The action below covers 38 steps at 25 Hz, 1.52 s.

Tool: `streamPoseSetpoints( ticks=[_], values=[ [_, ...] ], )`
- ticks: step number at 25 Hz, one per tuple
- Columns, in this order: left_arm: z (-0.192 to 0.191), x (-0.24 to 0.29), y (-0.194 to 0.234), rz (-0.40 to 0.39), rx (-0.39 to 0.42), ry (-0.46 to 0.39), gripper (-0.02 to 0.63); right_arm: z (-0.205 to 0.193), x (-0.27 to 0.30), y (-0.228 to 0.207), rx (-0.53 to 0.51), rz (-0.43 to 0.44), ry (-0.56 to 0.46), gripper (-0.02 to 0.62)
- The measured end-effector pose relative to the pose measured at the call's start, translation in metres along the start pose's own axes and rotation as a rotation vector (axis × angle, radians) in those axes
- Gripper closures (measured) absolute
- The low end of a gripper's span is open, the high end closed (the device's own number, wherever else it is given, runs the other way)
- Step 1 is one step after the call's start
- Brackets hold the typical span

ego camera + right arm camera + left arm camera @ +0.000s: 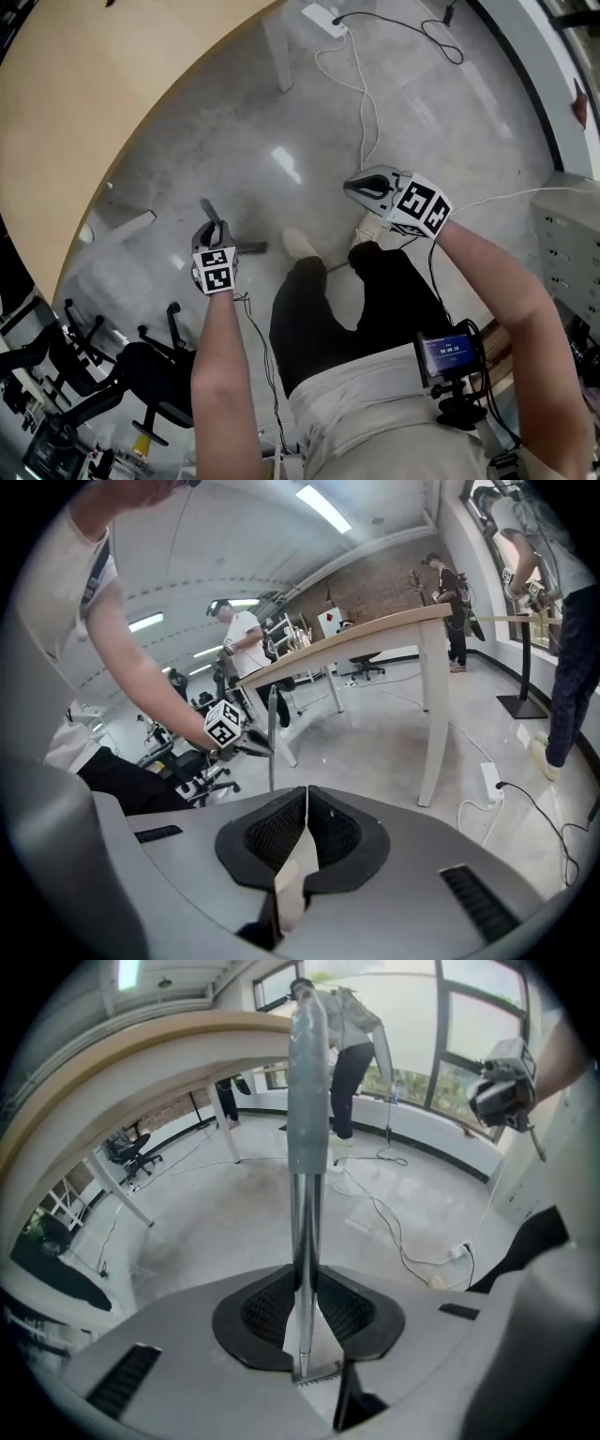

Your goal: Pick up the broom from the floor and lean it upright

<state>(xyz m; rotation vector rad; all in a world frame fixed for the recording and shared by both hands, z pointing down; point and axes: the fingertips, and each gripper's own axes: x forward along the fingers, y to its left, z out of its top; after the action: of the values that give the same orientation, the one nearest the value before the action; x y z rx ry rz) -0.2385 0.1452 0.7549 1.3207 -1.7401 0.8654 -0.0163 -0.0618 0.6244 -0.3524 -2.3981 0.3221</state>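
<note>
One broom (305, 1138), two grippers, one desk. Far left: at least two black office chairs (150, 375) by the curved edge of the pale wood desk (112, 84). Left gripper (215, 230): jaws clamped on the broom's thin metal shaft, below the grey sleeve at its top end. In the right gripper view the shaft stands near upright in that grip. Brush end shows in no view, so I cannot tell whether it touches the floor. Judgement: shaft stiff, light, smooth and narrow, so apt to twist or slide between the pads. Brush end likely carries the weight and would swing under a single high hold. Better purchase on the sleeve, with a second grip lower down. Right gripper (354, 186): jaws together, nothing between them, well apart from the broom. Further right: one white power strip (323, 17), several cables (361, 84) trailing over the floor.
</note>
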Motion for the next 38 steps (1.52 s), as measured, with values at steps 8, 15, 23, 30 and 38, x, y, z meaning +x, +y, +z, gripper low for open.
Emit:
streamPoseSetpoints(
  ticks=[8,15,23,30,38],
  values=[
    [0.024,-0.028,0.036,0.085,-0.304,-0.141,0.535,0.067,0.028,0.050,-0.033,0.099,-0.042,0.577],
    [0.067,-0.004,0.060,0.112,-0.396,-0.177,0.535,0.090,0.042,0.058,-0.054,0.111,-0.020,0.577],
    [0.081,0.015,0.100,0.127,-0.455,-0.230,0.535,0.081,0.049,0.060,-0.031,0.080,0.033,0.577],
    [0.081,0.014,0.121,0.187,-0.527,-0.277,0.535,0.088,0.053,0.053,-0.026,0.069,0.042,0.577],
    [0.086,0.015,0.132,0.219,-0.561,-0.298,0.534,0.087,0.056,0.050,-0.020,0.074,0.054,0.577]
  ],
)
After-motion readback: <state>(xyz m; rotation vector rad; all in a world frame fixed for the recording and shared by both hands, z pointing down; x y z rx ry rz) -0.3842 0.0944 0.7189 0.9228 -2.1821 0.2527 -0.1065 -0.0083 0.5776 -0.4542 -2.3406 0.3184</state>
